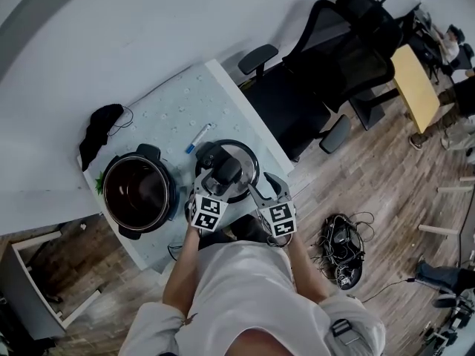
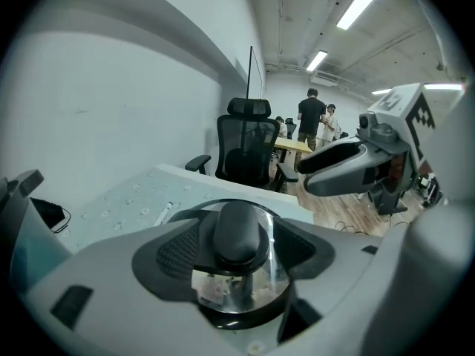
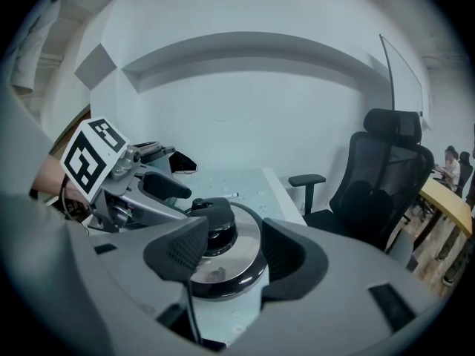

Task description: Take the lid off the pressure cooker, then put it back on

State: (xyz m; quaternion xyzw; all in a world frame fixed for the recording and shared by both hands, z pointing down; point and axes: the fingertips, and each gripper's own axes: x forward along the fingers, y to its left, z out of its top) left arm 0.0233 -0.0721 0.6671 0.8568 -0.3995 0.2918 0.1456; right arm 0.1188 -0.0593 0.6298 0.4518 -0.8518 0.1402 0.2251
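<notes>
The pressure cooker pot (image 1: 139, 191) stands open and dark inside at the table's left. Its shiny round lid (image 1: 243, 156) lies flat on the table to the right of the pot, black knob (image 1: 227, 170) up. My left gripper (image 1: 214, 190) reaches over the lid from the near side. In the left gripper view its jaws (image 2: 241, 252) stand open on either side of the knob (image 2: 237, 230), with small gaps showing. My right gripper (image 1: 261, 191) hovers at the lid's near right edge, open (image 3: 234, 254), the lid (image 3: 241, 254) seen between its pads.
A pale speckled table (image 1: 171, 110) carries a blue-capped pen (image 1: 198, 137) behind the lid and a black cloth (image 1: 100, 128) at the far left corner. Black office chairs (image 1: 297, 87) stand just beyond the table's right edge. Cables (image 1: 341, 247) lie on the wooden floor.
</notes>
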